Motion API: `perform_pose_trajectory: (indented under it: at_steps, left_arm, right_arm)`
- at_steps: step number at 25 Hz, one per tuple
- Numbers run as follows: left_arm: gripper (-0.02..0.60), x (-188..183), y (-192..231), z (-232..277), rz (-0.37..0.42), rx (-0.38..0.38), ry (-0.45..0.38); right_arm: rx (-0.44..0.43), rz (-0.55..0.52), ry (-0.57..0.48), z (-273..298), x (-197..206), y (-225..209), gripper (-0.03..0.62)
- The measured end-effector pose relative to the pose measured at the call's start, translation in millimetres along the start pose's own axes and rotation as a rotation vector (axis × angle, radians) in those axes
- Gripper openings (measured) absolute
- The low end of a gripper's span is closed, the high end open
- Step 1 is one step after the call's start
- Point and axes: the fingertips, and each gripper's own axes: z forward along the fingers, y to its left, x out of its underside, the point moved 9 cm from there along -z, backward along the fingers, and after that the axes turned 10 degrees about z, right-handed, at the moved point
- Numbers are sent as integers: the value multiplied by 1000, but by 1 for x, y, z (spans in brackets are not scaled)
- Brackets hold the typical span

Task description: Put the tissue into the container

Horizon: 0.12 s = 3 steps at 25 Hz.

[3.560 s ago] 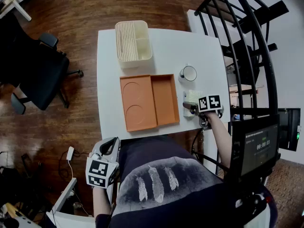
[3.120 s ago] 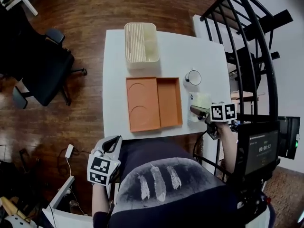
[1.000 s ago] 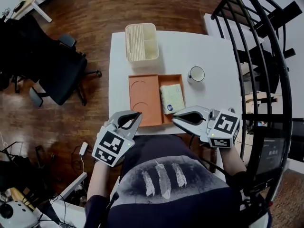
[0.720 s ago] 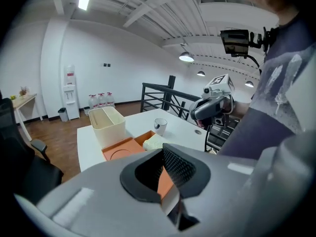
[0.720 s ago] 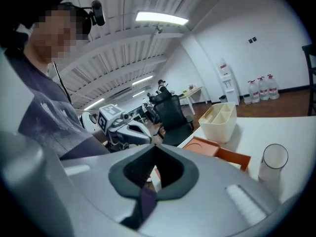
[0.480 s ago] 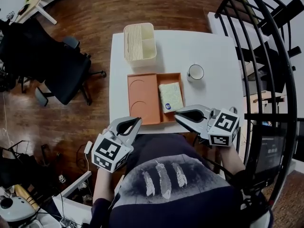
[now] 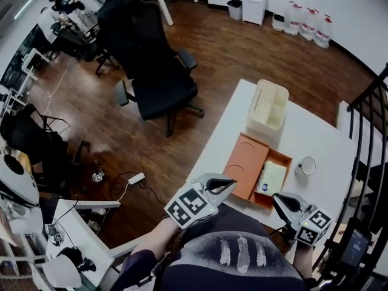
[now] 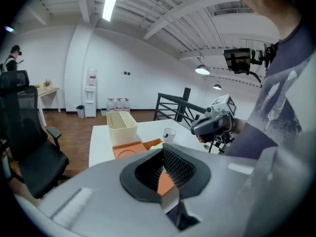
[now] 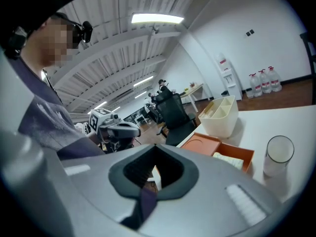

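The pale tissue pack (image 7: 273,177) lies flat in the right compartment of the orange container (image 7: 247,167) on the white table (image 7: 321,141). In the right gripper view the tissue pack (image 9: 229,159) shows in the same compartment of the container (image 9: 207,143). Both grippers hang off the table's near edge, in front of my body. My left gripper (image 7: 229,183) is shut and empty, its tip close to the container's near left corner. My right gripper (image 7: 277,199) is also shut and empty, just short of the near edge. Each gripper view shows the other gripper in the air.
A cream slotted bin (image 7: 267,107) stands at the table's far end and a white cup (image 7: 307,165) to the right of the container. A black office chair (image 7: 160,77) stands on the wood floor to the left. Black railing (image 7: 370,114) runs along the right.
The tissue pack went from my right gripper at the table's right side into the orange container. Both grippers have since drawn back, and the head view has swung left and tilted.
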Motion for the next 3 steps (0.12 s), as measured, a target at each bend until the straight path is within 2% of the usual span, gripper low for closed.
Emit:
perform_pose_trajectory:
  at_steps: [3]
  left_arm:
    - [14, 6, 2, -20, -26, 26, -23]
  right_arm:
    - [31, 50, 10, 5, 16, 14, 3]
